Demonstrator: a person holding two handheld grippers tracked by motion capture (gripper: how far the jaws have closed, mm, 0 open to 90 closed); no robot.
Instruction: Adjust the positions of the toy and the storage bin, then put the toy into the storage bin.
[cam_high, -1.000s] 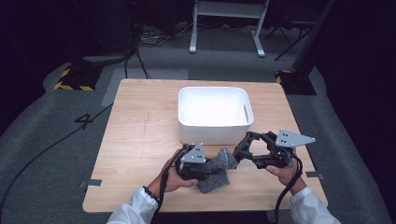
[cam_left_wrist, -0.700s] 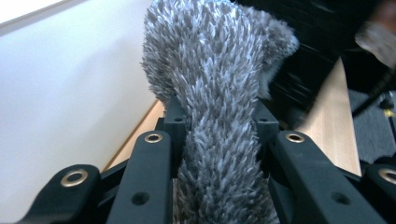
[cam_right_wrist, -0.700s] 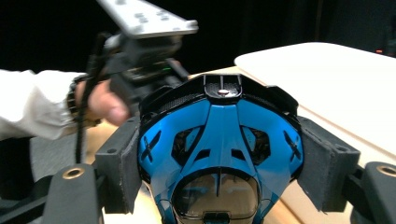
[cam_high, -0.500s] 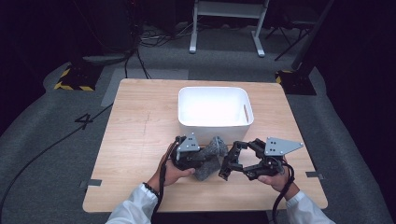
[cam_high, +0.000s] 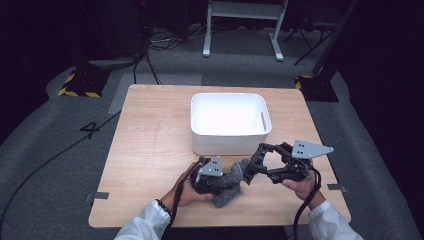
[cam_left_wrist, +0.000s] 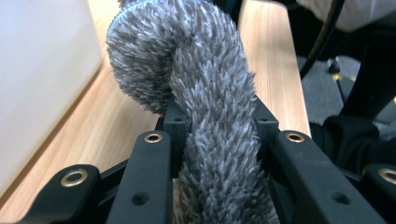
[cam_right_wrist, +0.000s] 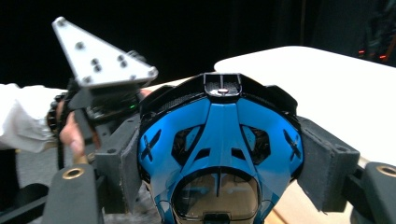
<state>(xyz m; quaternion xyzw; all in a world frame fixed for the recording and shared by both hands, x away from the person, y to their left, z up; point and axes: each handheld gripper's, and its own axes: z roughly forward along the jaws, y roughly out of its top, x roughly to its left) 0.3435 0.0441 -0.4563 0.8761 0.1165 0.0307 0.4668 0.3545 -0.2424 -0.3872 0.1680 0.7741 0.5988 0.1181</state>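
The jaws of the left gripper (cam_left_wrist: 217, 121) were closed on a grey fuzzy sock (cam_left_wrist: 187, 56), the pads pressing its shaggy pile in from both sides. The sock ran straight out between them along their own line, then curled over into a thick soft bend just beyond the tips, towards the white wall of the plastic bin (cam_left_wrist: 42, 70). The jaws of the right gripper (cam_right_wrist: 219, 172) stood wide but appeared to be gripping. Their dark, rough pads lay against both flanks of a glossy blue-and-black plastic toy (cam_right_wrist: 219, 130), a hard, ribbed, helmet-like shell. It sat dead ahead between them, its long axis along the jaws. A little grey fuzz showed below it, so its near end seemed to sit against the sock, though I could not tell whether it was inside. From above, the left gripper (cam_high: 225, 179) and the right gripper (cam_high: 250, 167) faced each other tip to tip over the wooden table (cam_high: 150, 140). The sock (cam_high: 231, 192) bunched between and beneath them, just on the person's side of the bin (cam_high: 230, 96). The right hand was the nearer to the toy and the left to the sock. By my judgement, the coming move would turn on that shared line, soft cloth yielding and rigid shell sliding.
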